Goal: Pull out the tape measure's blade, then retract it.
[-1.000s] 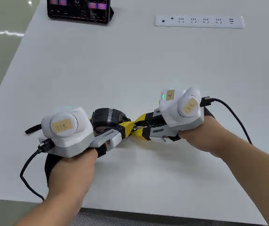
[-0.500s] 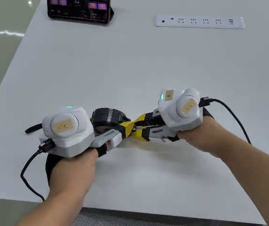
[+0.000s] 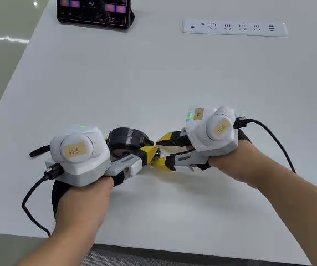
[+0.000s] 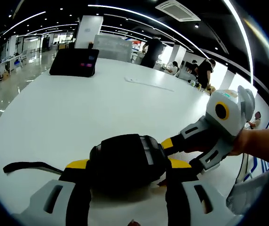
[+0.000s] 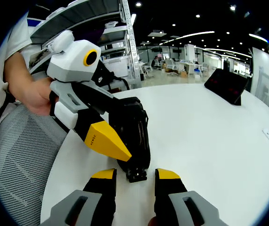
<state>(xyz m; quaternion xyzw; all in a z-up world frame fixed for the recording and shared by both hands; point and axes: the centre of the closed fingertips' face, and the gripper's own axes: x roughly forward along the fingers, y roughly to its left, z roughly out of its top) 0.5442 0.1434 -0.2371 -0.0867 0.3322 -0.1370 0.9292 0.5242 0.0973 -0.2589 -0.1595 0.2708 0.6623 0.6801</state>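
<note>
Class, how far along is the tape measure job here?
Done: the left gripper clamps the tape measure by its case. In hand: the right gripper, jaws open, straddles the case's blade end. Left: no blade is out, so gripping, pulling and retracting all remain.

The tape measure (image 3: pixel 124 137) has a black, matt, ribbed casing that looks rubbery. The left tongs (image 4: pixel 129 164) and right tongs (image 5: pixel 135 175) are smooth plastic, with white and grey shells and matt yellow tips. Paper labels (image 3: pixel 74 148) sit on their housings. The table (image 3: pixel 147 77) is white, smooth and faintly sheened. The floor (image 3: pixel 3 44) is glossy.
</note>
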